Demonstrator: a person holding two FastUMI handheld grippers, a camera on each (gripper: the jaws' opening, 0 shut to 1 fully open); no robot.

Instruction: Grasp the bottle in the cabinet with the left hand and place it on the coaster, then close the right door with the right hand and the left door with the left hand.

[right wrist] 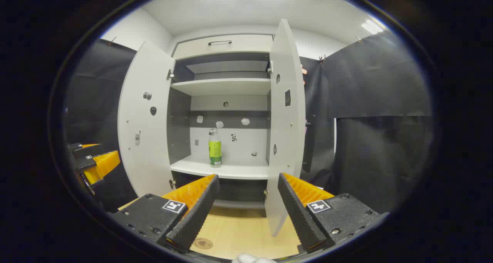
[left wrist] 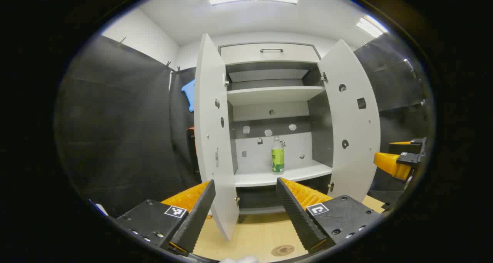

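Left tongs [left wrist: 244, 191] gape wide at frame bottom, empty; right tongs [right wrist: 248, 188] likewise. Centre frame, the bottle [left wrist: 277, 155] stands upright on the cabinet's lower shelf [left wrist: 308, 172]: clear, white-capped, green label, writing too small to read. Coaster [left wrist: 282, 250] lies on the bench [left wrist: 254, 232], bottom centre.
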